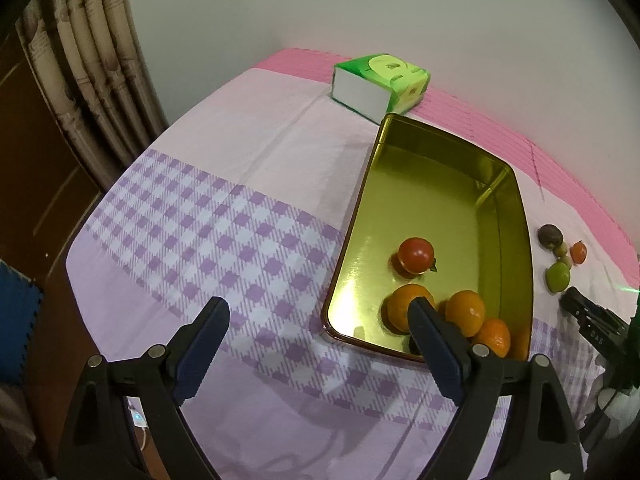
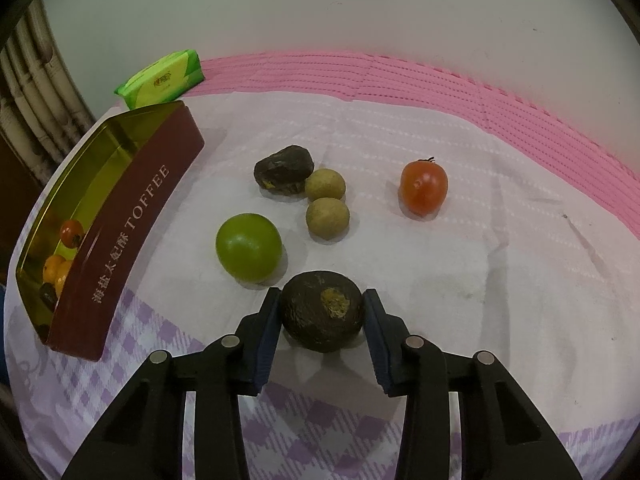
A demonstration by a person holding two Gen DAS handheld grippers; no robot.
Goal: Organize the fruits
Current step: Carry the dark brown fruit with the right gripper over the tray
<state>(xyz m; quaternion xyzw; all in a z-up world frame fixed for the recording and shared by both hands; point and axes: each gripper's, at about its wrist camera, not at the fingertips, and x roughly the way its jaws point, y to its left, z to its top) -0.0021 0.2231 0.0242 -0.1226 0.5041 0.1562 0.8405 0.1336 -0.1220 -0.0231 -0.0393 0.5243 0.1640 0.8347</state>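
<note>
A gold-lined toffee tin (image 1: 436,184) (image 2: 132,208) holds a red tomato (image 1: 416,255) and three oranges (image 1: 466,312). My left gripper (image 1: 318,328) is open and empty above the cloth beside the tin's near corner. My right gripper (image 2: 322,314) is shut on a dark brown wrinkled fruit (image 2: 322,310) that rests on the cloth. Beyond it lie a green fruit (image 2: 249,247), two small tan fruits (image 2: 327,202), another dark fruit (image 2: 284,174) and a red tomato (image 2: 424,187).
A green tissue pack (image 1: 382,80) (image 2: 162,78) lies behind the tin near the wall. A pink mat (image 2: 440,80) edges the table's far side. A curtain (image 1: 88,64) hangs at the left. The table's left edge drops to the floor.
</note>
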